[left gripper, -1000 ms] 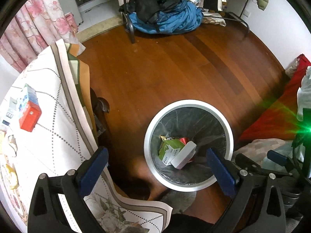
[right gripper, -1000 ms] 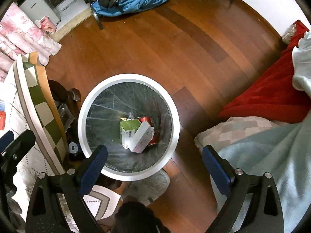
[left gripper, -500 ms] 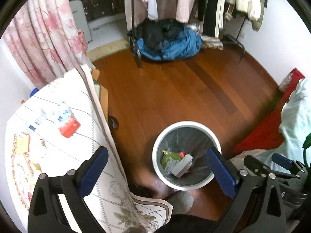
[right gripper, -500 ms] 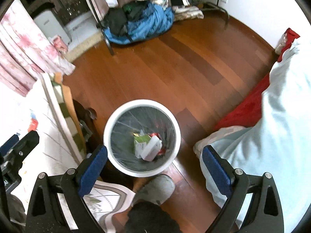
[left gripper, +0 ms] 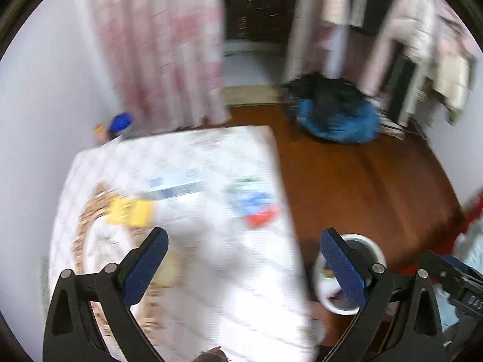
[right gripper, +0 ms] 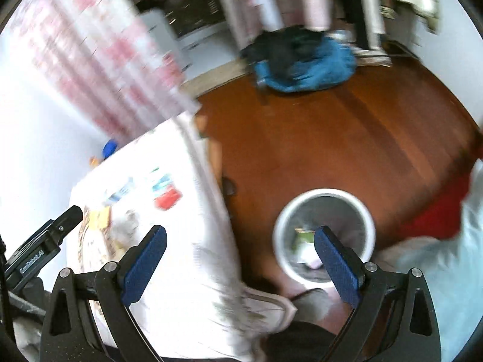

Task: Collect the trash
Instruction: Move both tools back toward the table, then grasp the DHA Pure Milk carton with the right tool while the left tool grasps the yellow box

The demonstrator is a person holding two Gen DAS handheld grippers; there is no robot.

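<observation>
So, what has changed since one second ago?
Both grippers, left and right, rose away from the bin and swung left toward the table; the views are now motion-blurred. Nothing was grasped or released. Jaws stay open and empty, the trash stays in the bin, and the red box stays on the table.

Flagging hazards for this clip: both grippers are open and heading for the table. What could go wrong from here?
1. Both views are motion-blurred, so the yellow item or red box could be misjudged.
2. The red box lies near the table edge and could be knocked off.
3. The bin stands below that edge; a drop may miss it.
</observation>
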